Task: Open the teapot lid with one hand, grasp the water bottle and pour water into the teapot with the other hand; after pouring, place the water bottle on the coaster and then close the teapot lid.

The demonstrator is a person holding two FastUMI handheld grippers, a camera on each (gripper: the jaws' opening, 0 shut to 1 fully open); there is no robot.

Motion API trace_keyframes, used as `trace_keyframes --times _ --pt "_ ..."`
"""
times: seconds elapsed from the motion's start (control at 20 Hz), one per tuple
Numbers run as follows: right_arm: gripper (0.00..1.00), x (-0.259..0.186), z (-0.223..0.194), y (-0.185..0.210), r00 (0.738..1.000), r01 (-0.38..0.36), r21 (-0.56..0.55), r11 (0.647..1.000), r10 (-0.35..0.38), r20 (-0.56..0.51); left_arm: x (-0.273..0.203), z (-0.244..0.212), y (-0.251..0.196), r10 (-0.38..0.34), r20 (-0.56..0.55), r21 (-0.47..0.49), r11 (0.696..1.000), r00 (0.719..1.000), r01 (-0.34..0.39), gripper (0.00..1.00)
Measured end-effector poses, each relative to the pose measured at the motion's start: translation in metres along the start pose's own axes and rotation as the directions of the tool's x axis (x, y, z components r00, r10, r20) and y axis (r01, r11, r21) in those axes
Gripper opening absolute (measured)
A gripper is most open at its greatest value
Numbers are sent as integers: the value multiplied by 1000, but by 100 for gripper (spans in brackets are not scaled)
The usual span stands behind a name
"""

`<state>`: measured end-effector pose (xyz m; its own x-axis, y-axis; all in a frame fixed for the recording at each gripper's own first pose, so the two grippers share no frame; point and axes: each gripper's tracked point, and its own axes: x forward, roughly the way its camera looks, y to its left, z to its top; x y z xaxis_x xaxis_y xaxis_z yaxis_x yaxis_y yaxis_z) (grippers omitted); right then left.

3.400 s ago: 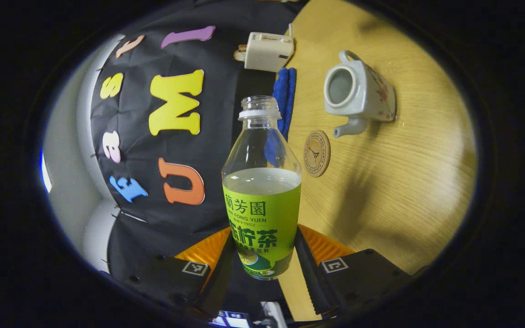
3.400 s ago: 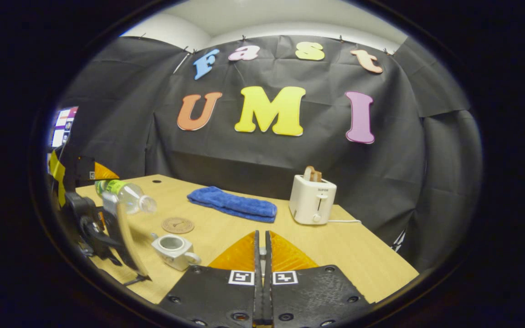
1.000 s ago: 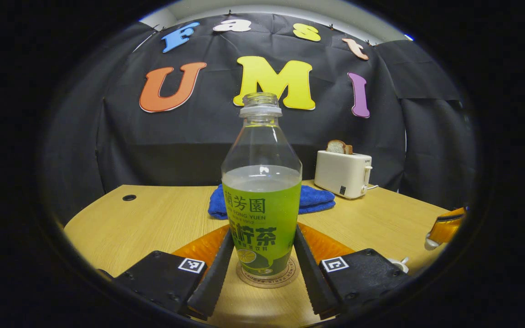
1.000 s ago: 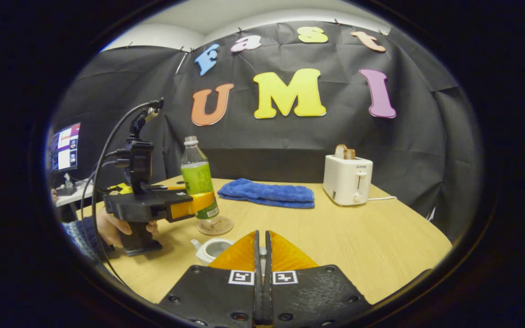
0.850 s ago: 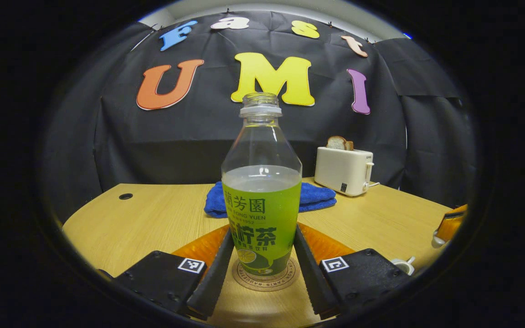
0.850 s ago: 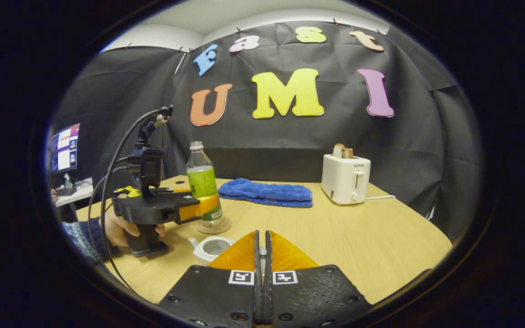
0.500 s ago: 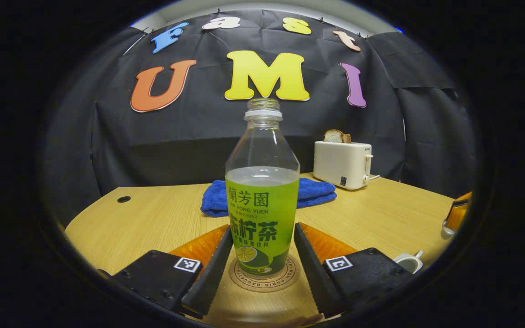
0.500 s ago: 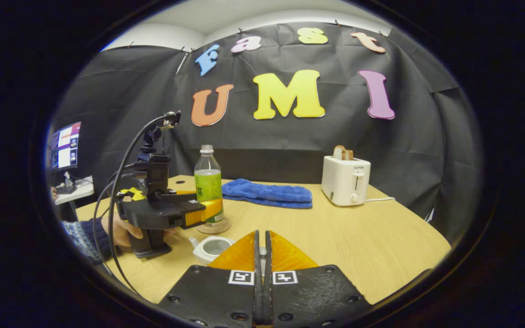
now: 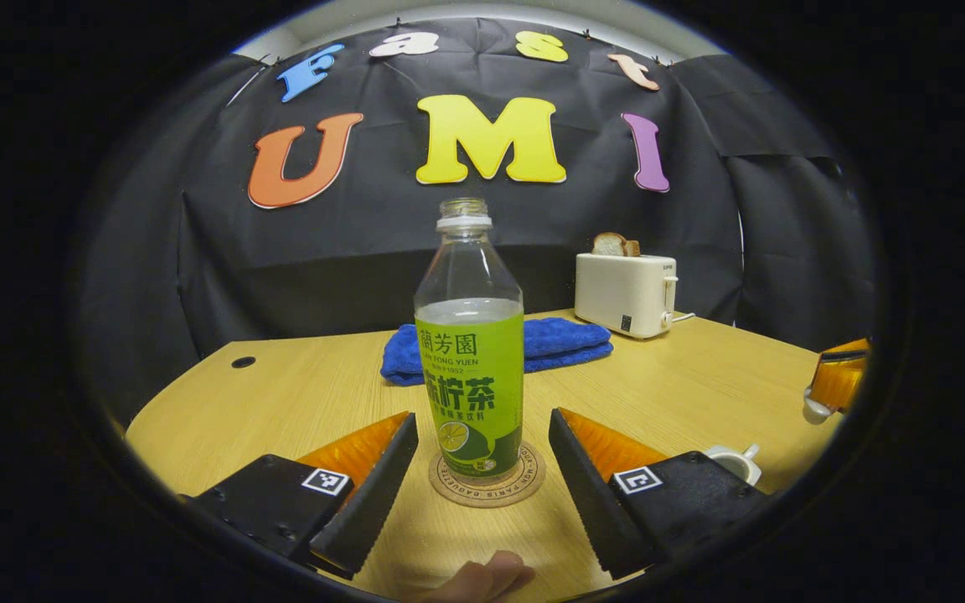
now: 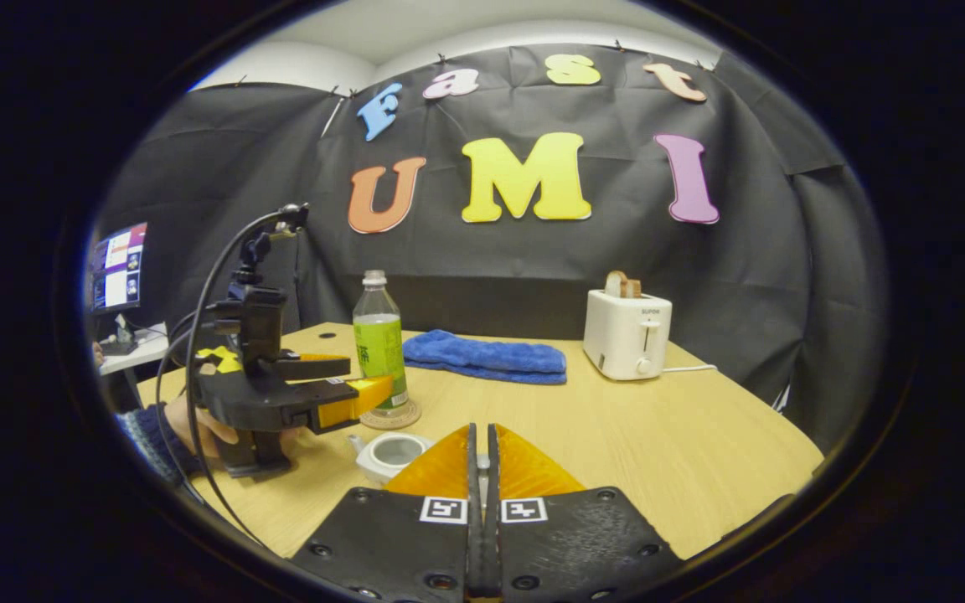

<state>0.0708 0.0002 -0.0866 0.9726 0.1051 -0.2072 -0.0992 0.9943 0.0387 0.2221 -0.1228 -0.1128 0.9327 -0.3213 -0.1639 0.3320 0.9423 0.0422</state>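
The water bottle [image 9: 470, 352] is set on the coaster [image 9: 487, 479] between the left gripper's [image 9: 482, 469] spread jaws, while the teapot [image 10: 392, 455] is left unlidded below the right gripper's [image 10: 480, 502] pressed-together jaws.

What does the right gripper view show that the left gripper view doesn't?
Right gripper view: a screen at the far left, a sleeve, and the left gripper seen from the side, open. Left gripper view: a fingertip at the bottom edge, and the right gripper seen from outside. Both: the water bottle upright on the coaster, the blue towel, the toaster, the teapot and the table.
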Motion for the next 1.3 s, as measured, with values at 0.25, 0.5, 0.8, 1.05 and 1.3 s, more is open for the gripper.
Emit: trace_keyframes --times 0.25,0.5,0.8,1.05,1.3 --pt "0 -10 9 6 1000 15 -33 999 -14 23 -51 6 20 104 31 -5 995 994 -104 98" --pt "0 -11 20 18 999 19 -40 999 -17 43 -126 -4 49 252 22 -44 967 968 -250 98" --pt "0 0 31 47 992 -107 39 993 104 69 -181 5 69 365 38 -66 930 930 -362 98" --pt "0 24 27 51 993 -112 86 990 108 43 -211 29 57 331 90 -81 942 939 -325 98" --pt "0 38 17 66 994 -109 123 986 107 24 -223 37 60 298 69 -91 952 952 -291 98"
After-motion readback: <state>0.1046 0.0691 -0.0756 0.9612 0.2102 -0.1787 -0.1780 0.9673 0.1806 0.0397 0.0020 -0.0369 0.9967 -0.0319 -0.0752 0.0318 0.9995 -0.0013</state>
